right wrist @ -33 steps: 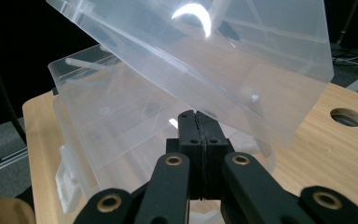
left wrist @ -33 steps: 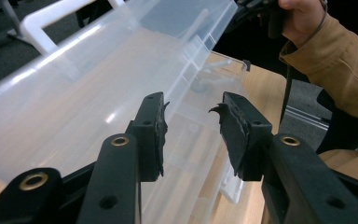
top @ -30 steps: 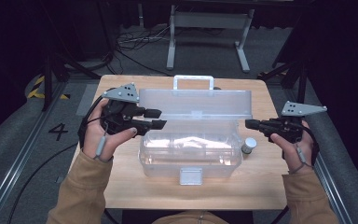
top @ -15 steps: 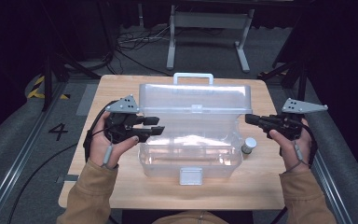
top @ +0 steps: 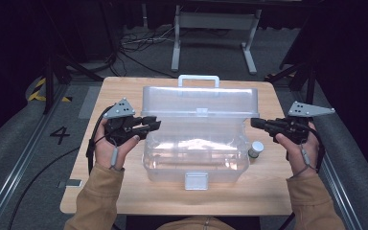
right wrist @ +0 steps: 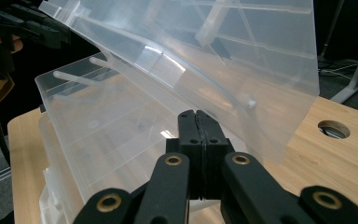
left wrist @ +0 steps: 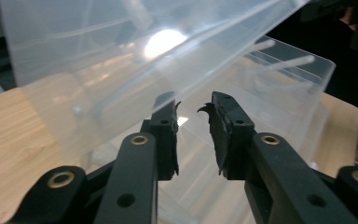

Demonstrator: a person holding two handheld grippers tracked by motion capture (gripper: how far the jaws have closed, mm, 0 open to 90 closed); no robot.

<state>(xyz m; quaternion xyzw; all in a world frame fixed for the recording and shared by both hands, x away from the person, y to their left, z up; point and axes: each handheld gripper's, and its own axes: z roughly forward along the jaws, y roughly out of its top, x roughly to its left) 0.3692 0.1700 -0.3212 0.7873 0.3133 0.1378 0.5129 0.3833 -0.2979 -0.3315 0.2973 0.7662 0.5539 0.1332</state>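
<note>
The clear plastic box (top: pixel 196 148) sits mid-table with its lid (top: pixel 200 101) raised partway over it. At its left end the left gripper (top: pixel 154 126) hovers, jaws just narrowing with a gap between them and nothing in it. The right gripper (top: pixel 255 122) waits at the right end, jaws clenched together on nothing, a small capped jar (top: pixel 256 149) just below it.
</note>
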